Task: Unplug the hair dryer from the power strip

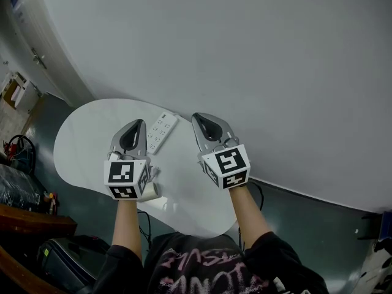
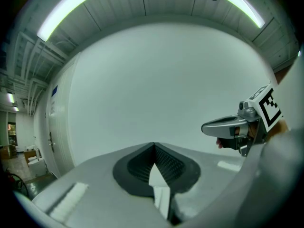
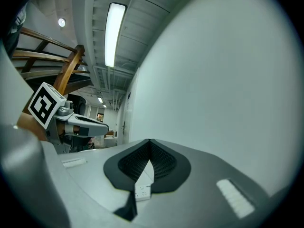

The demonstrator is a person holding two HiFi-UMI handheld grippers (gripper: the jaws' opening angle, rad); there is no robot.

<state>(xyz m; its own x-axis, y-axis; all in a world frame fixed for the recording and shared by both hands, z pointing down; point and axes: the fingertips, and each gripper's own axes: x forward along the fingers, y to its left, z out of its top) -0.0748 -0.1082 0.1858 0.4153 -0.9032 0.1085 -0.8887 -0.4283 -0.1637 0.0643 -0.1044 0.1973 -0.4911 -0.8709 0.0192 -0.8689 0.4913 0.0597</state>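
- Left gripper (image 1: 136, 125) is hovering over the white table (image 1: 82, 146), jaws pressed together, gripping nothing.
- White power strip (image 1: 162, 131) is lying flat on the table between the two grippers, just beside the left tip.
- Right gripper (image 1: 198, 119) is hovering right of the strip, jaws closed, empty.

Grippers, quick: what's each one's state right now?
Left grey two-jaw gripper: shut, holding nothing.
Right grey two-jaw gripper: shut, holding nothing.
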